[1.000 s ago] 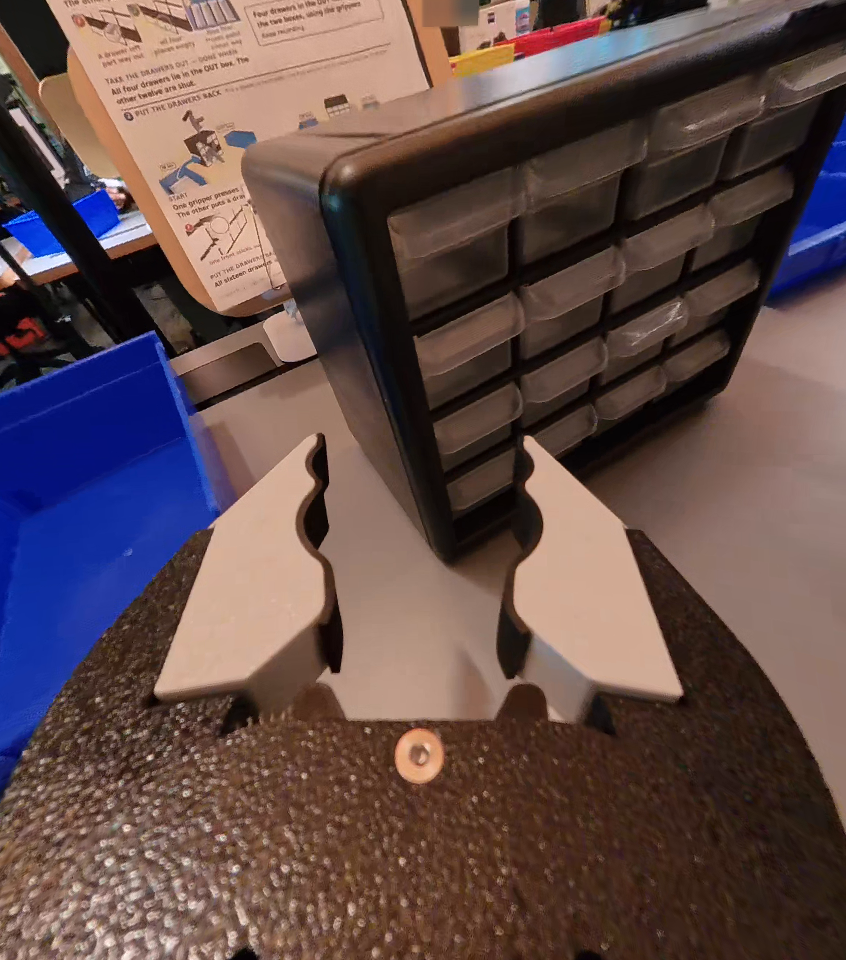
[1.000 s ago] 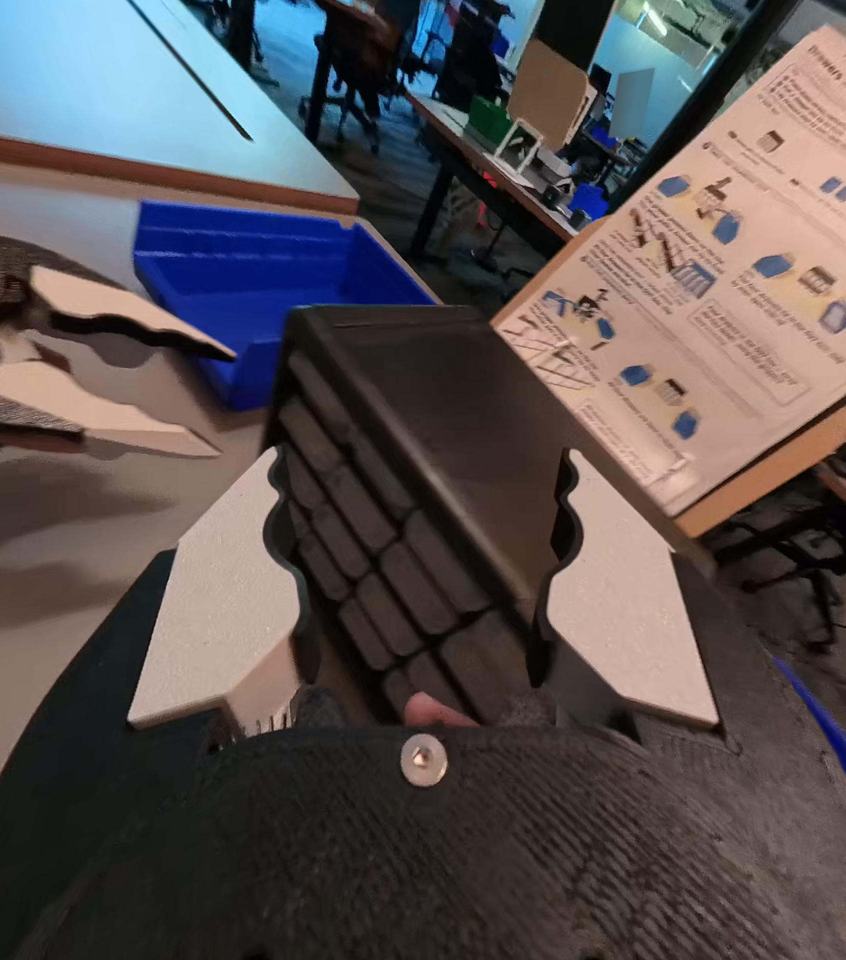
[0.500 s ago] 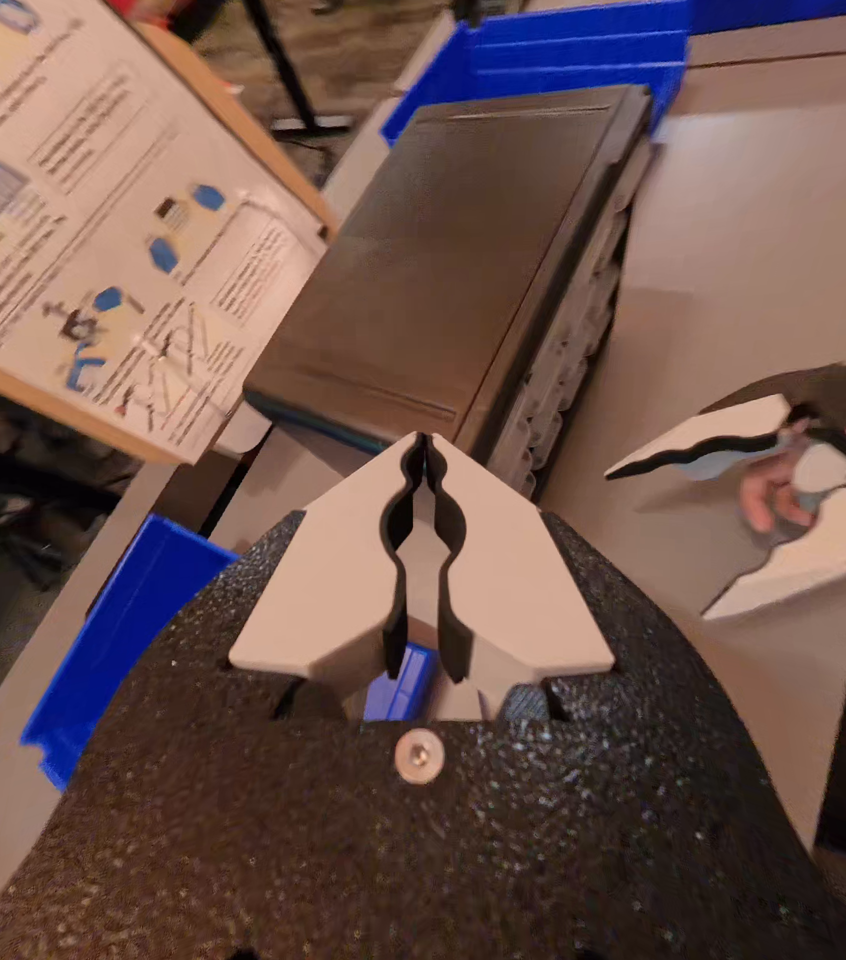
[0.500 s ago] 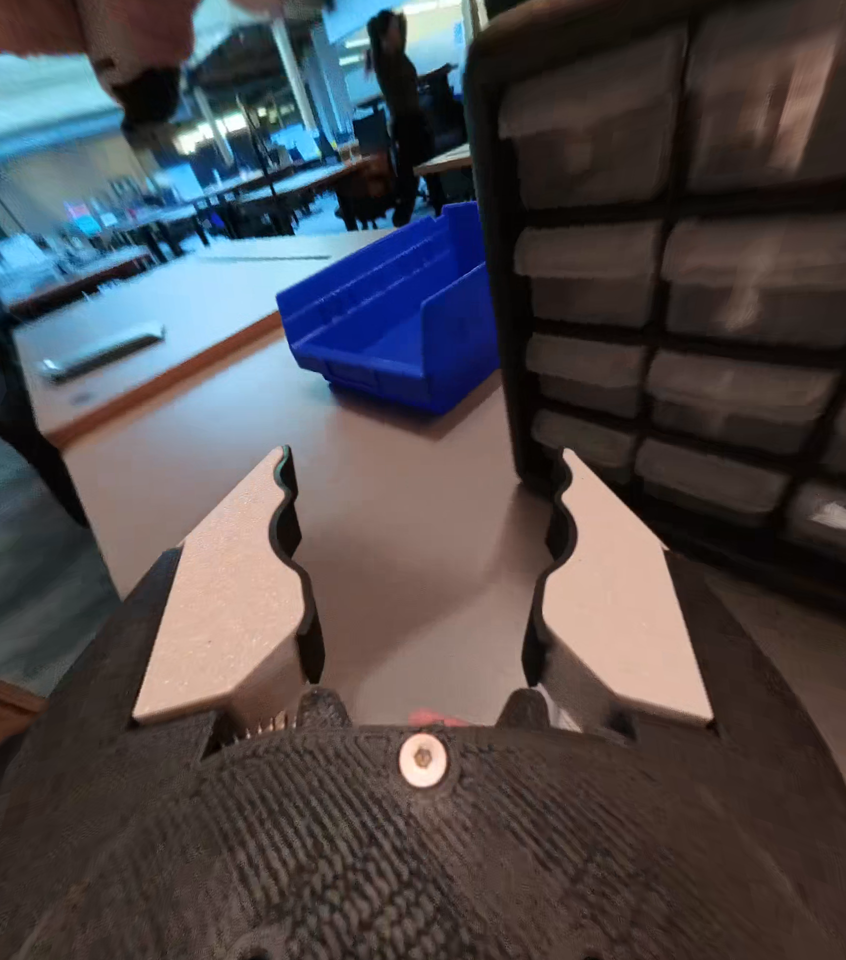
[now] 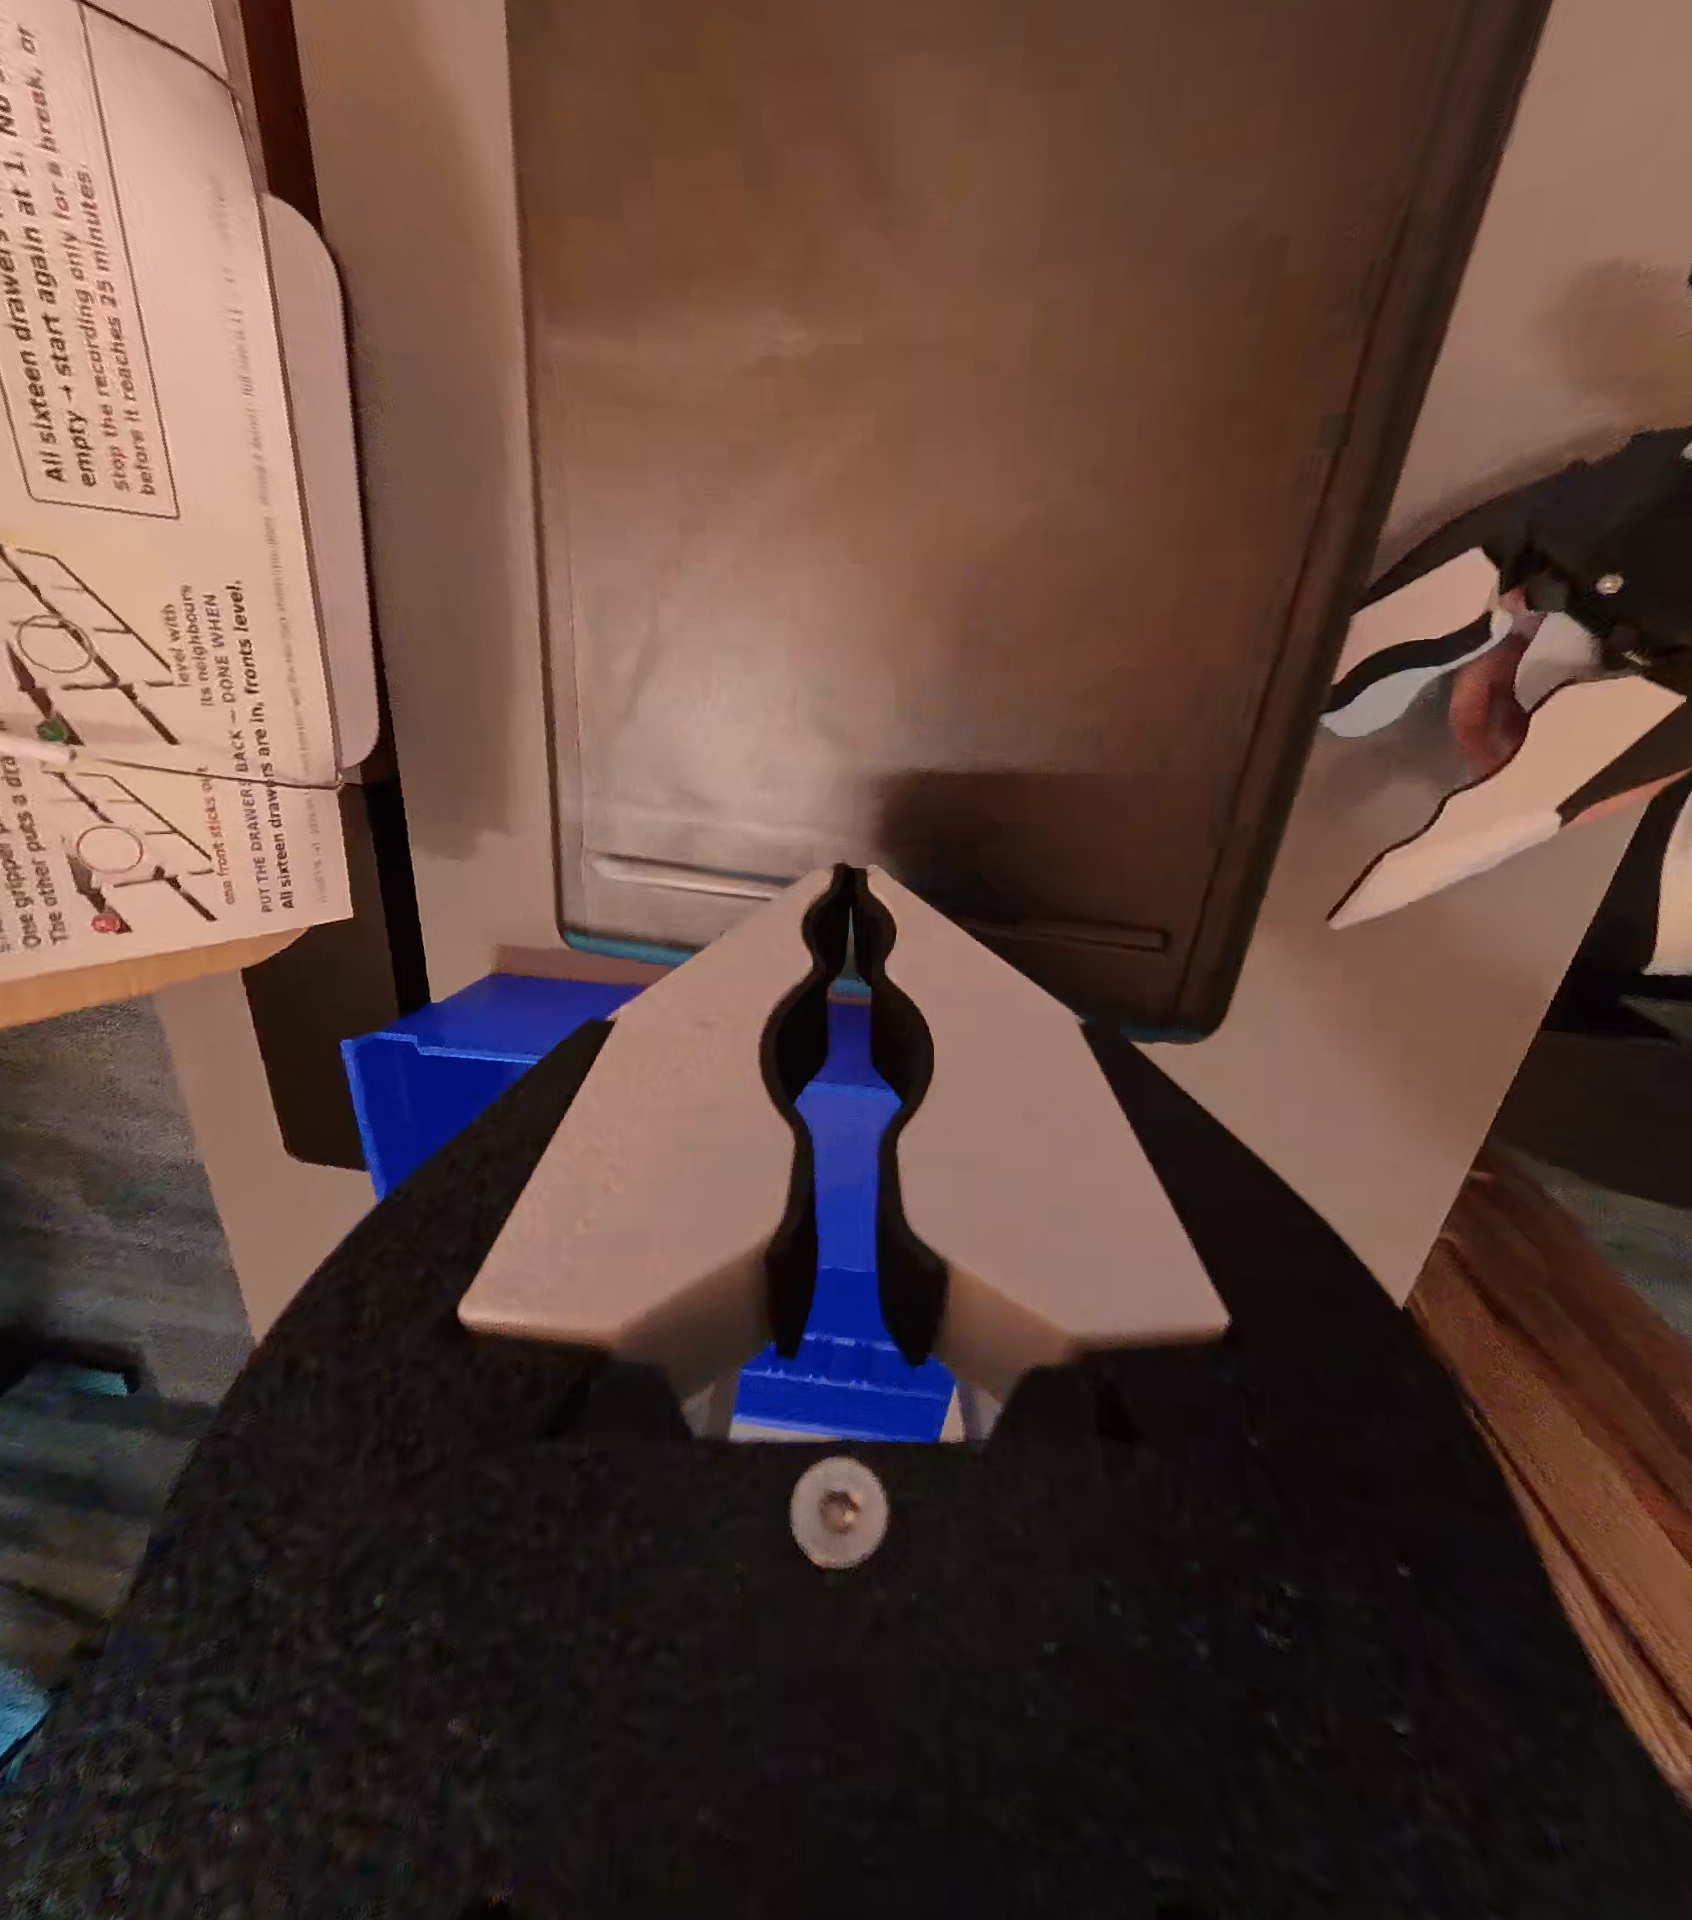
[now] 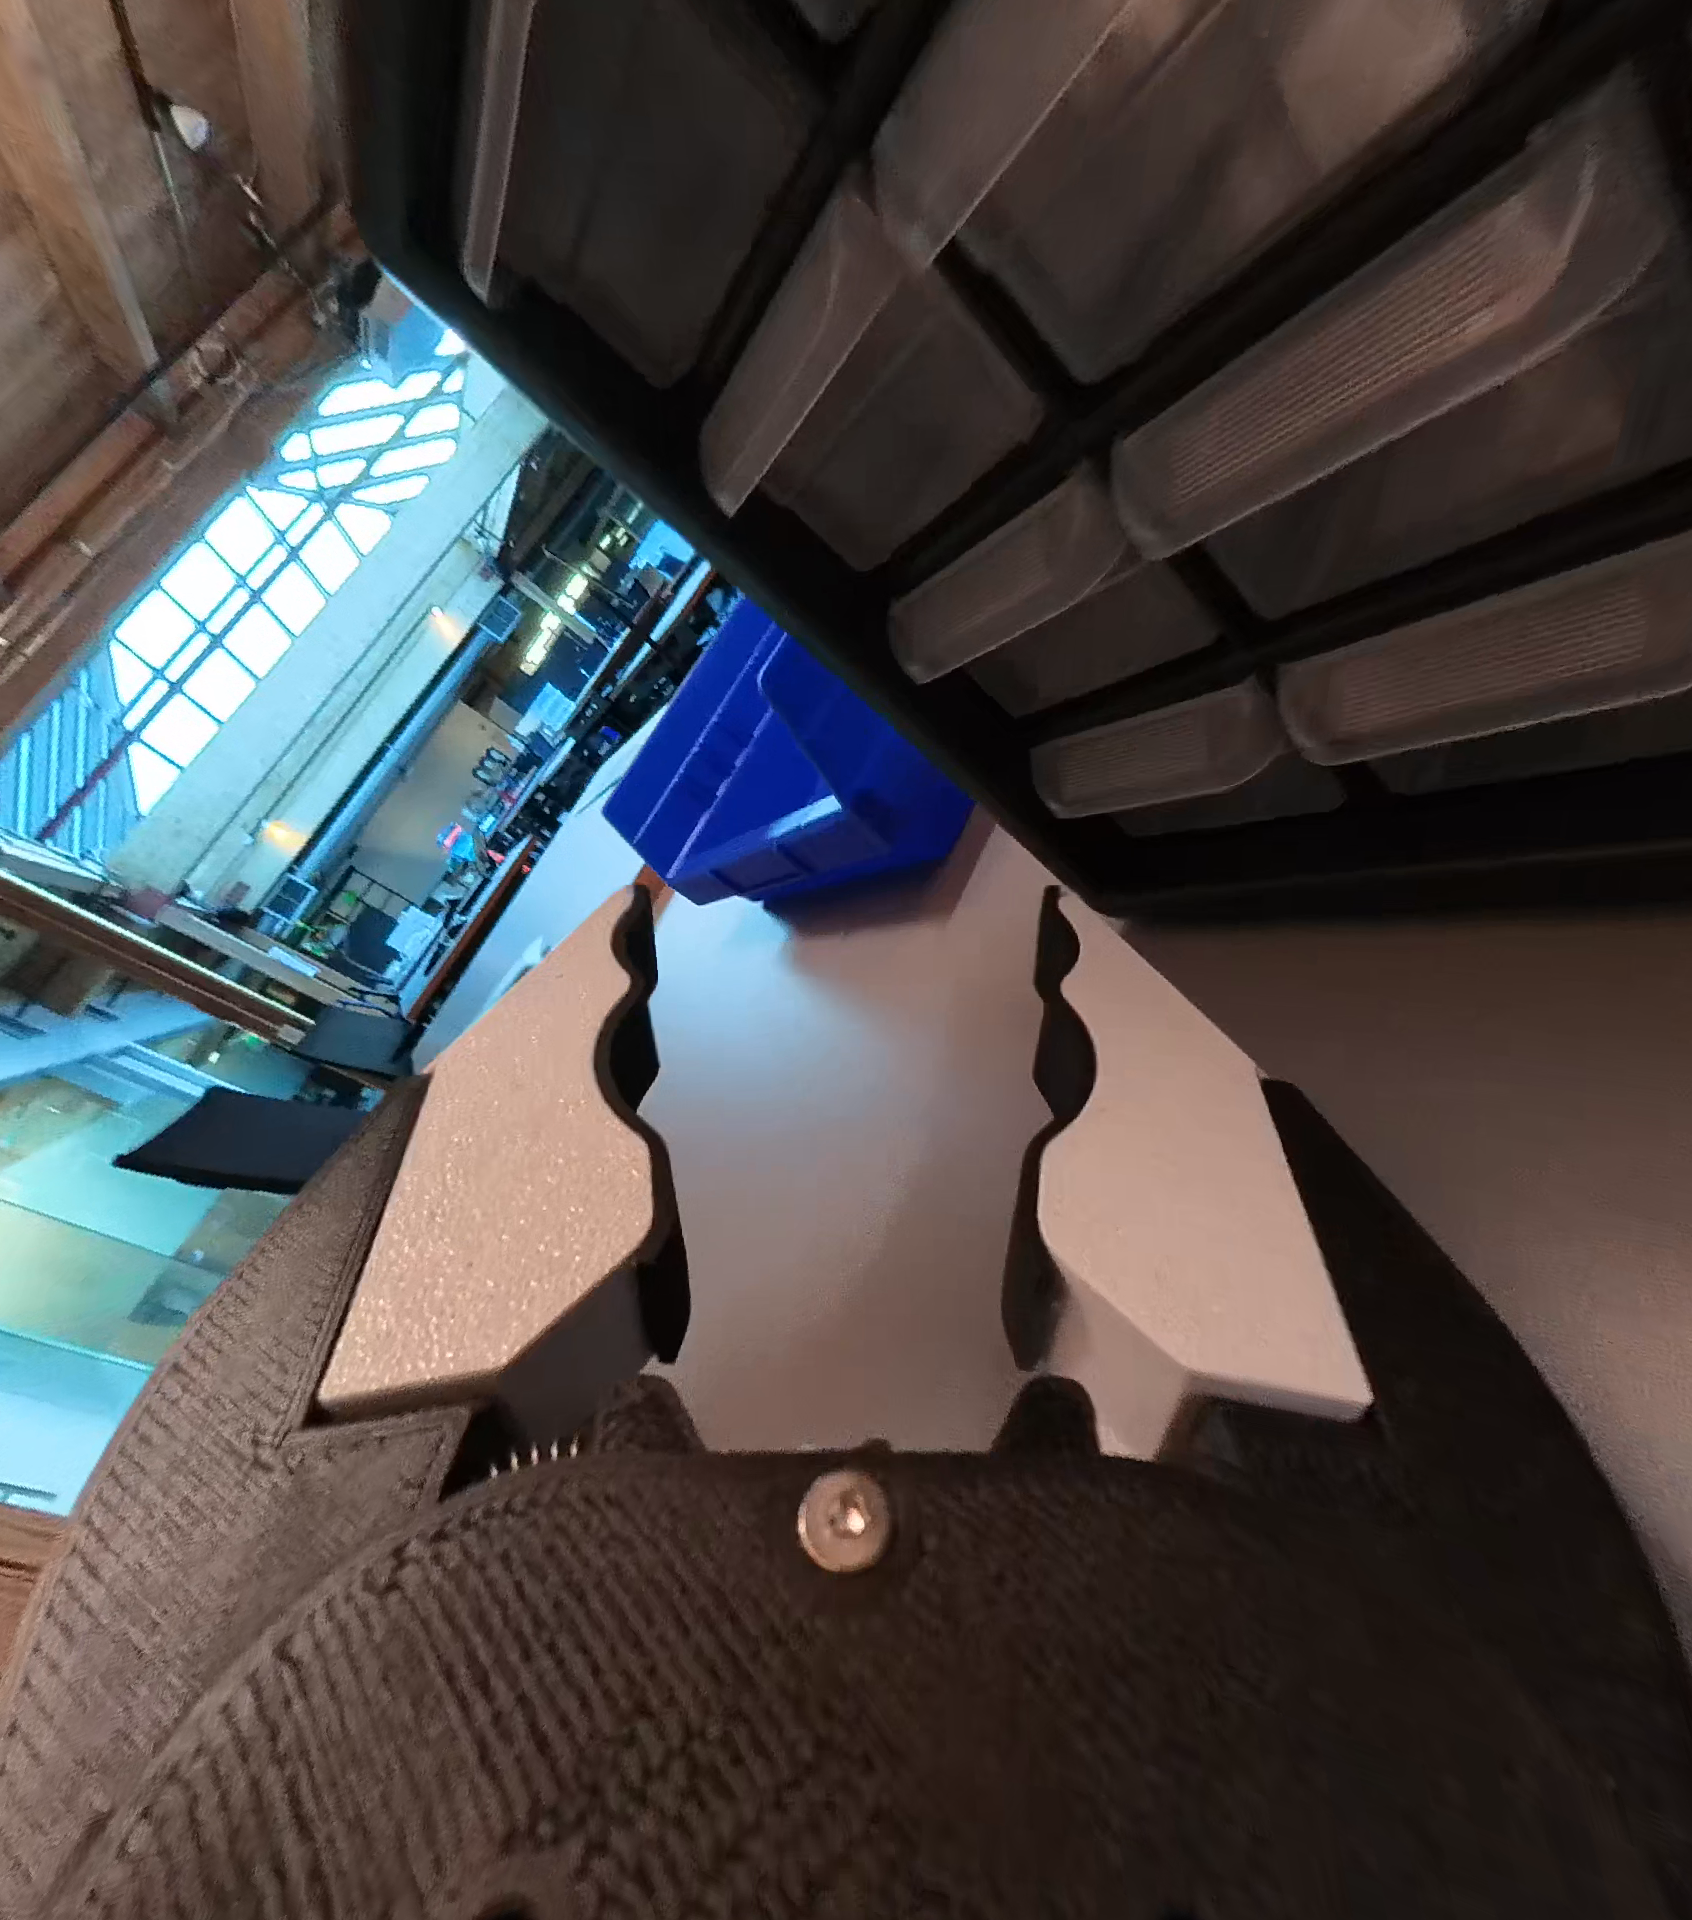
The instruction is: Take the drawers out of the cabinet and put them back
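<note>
Drawers all sit shut inside the black cabinet on the table; none is out, so removal and return remain; left gripper pressed together, empty, above the cabinet top; right gripper spread, empty, facing the front; upper rows cut off.

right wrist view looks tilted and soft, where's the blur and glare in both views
Right wrist view: horizon rolled steeply, drawers near the top smeared, windows blown out bright. Left wrist view: warm dim light, soft sheen on the cabinet top, instruction sheet slightly blurred, edges bowed by the wide lens.
</note>
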